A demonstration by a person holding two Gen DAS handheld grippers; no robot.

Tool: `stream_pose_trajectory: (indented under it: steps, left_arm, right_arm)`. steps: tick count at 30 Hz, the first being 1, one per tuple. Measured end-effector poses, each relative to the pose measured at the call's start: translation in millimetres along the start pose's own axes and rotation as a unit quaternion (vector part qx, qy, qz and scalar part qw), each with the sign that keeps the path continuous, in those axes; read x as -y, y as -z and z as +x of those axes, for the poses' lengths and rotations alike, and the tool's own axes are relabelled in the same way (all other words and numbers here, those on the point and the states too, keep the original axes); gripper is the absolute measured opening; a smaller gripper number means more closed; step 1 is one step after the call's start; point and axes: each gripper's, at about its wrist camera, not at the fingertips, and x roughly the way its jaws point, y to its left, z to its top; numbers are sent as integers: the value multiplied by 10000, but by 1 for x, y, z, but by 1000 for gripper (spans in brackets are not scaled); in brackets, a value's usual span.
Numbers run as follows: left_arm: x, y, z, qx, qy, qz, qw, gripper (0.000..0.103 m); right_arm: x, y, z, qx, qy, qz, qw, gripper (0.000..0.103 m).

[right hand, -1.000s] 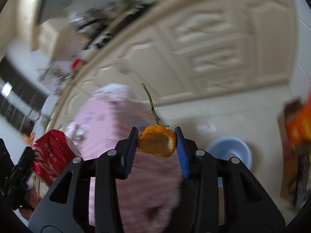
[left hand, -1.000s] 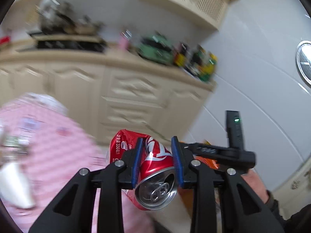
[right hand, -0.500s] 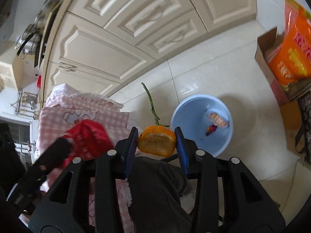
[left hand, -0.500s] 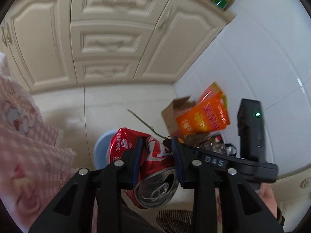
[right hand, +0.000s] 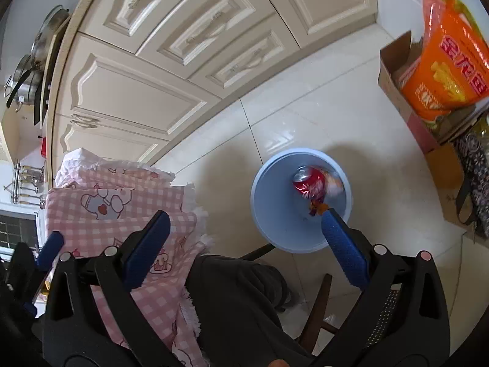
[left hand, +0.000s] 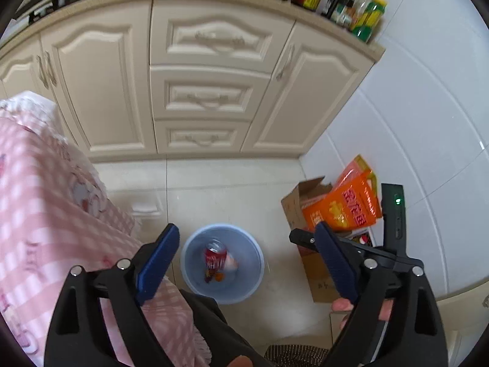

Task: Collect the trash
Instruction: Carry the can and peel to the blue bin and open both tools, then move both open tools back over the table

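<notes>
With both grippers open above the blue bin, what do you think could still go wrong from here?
The red can looks blurred inside the blue bin; it may bounce or tip the light bin. The pink tablecloth hangs close to the open left gripper and could snag. The right gripper could clip the rim if lowered.

Cream cabinet doors and drawers [left hand: 211,91] with curved handles fill the upper middle of the left wrist view, and along the desk [left hand: 321,21] above them, at the upper right, stands a row of bottles and jars [left hand: 351,3]. A pink checked cloth [left hand: 45,214] with cartoon prints covers the left side of that frame, while at the right edge, against the white tiled wall [left hand: 428,107], an open cardboard box [left hand: 296,208] holds an orange packet [left hand: 345,211]. In the right wrist view metal pots [right hand: 33,67] sit at the far left above the cabinets, glossy white floor tiles [right hand: 290,128] run through the middle, and a dark patterned bag [right hand: 473,165] lies at the right edge just below the box.
</notes>
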Motion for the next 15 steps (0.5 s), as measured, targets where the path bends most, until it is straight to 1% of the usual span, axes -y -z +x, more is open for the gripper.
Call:
stream_pose_trajectory:
  steps: [4,8,12,15]
  left_arm:
    - [2,2,-29,261,45,44,9996,90]
    - [2,3,-55,534,75,93,9985,91]
    - [-1,5,-87,881,20,38,9961,91]
    - [-8,8,-116,1188,-100,-69,9928,91]
  right_arm:
    - [-14,1,-17,126,21,-182,9998,97]
    - [-36,4,-36,291,-15,-407,9987,97]
    - [-65,7,-60,501,-181,-689,9962,97]
    - [-102,14,-84,733,-289,-1113,9907,97]
